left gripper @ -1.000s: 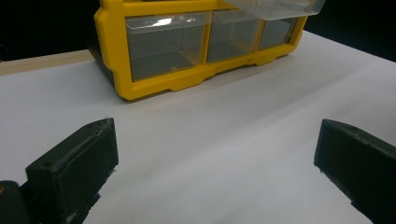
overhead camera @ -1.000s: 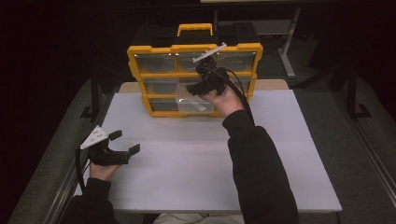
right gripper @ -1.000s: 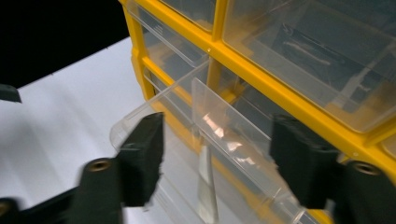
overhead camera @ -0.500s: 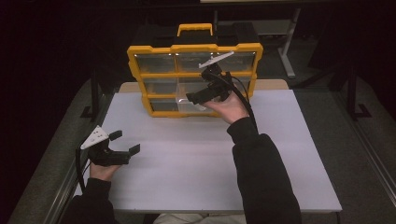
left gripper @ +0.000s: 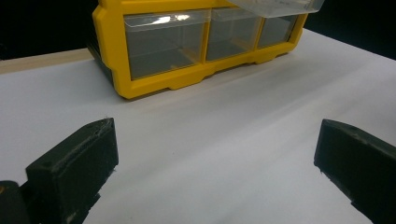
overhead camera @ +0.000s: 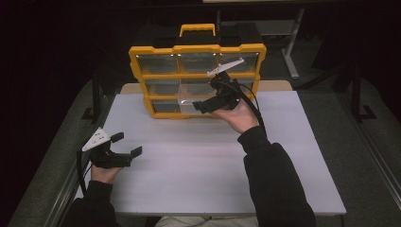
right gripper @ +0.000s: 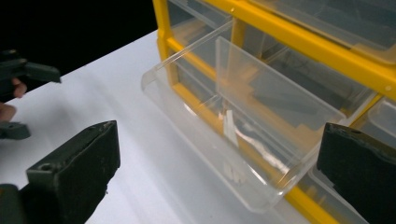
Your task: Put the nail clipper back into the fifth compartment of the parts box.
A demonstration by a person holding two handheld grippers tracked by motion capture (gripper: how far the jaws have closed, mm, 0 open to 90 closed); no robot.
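A yellow organizer (overhead camera: pixel 196 49) with clear drawers stands upright at the table's far side. Its middle clear drawer (overhead camera: pixel 187 100) is pulled out and sticks forward over the table. My right gripper (overhead camera: pixel 202 105) hovers just in front of that drawer (right gripper: pixel 233 135), pointing left. Its jaws have just been opening and now stand wide apart (right gripper: pixel 217 140), touching nothing, with the drawer's front rim ahead between them. My left gripper (overhead camera: pixel 127 144) rests low at the table's front left, open and empty (left gripper: pixel 215 140), facing the organizer (left gripper: pixel 154 86).
The white table (overhead camera: pixel 198 170) stretches bare between the organizer and me. A yellow carry handle (overhead camera: pixel 196 28) tops the organizer. Dark floor and metal table legs (overhead camera: pixel 291 52) lie beyond the far edge. From the right gripper view my left gripper (right gripper: pixel 21 100) sits far left.
My right gripper has opened its jaws and drifted a little lower and toward me in front of the pulled-out drawer. The left hand has kept still.
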